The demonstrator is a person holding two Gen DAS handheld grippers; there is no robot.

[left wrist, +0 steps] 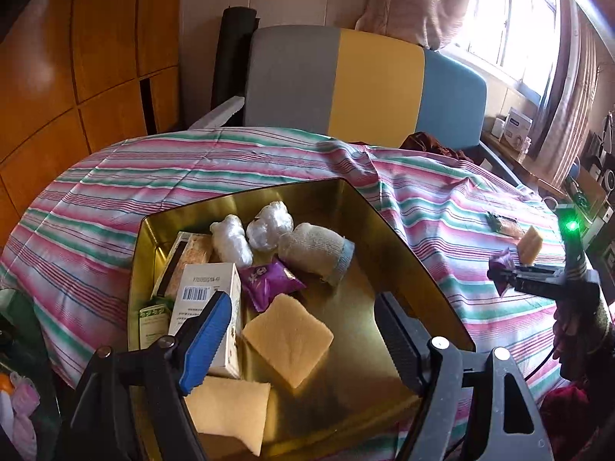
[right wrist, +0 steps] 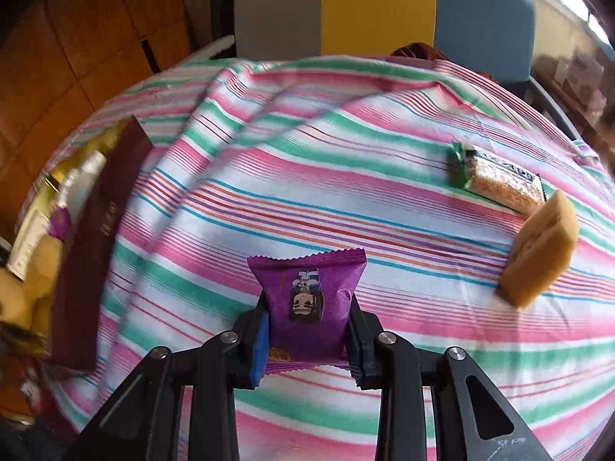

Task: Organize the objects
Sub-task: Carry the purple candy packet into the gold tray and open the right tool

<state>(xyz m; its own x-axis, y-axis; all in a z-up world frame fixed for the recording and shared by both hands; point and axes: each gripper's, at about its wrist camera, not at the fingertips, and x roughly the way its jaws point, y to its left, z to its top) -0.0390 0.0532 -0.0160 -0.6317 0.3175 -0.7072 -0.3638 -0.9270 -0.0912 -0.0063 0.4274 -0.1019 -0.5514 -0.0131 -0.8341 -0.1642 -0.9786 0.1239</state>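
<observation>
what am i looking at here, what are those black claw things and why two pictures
Each black claw is a hand-held gripper a person carries, with a camera on it looking along its fingers, so there is one picture per hand. The left hand-held gripper is open above a gold tin holding sponges, boxes, wrapped bundles and a purple packet. The right hand-held gripper is shut on another purple snack packet. A sponge and a green snack bar lie on the striped cloth.

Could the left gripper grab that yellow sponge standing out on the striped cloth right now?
Probably not directly: the left gripper hangs open over the gold tin, while the sponge stands far to its right, beyond the right gripper.
</observation>
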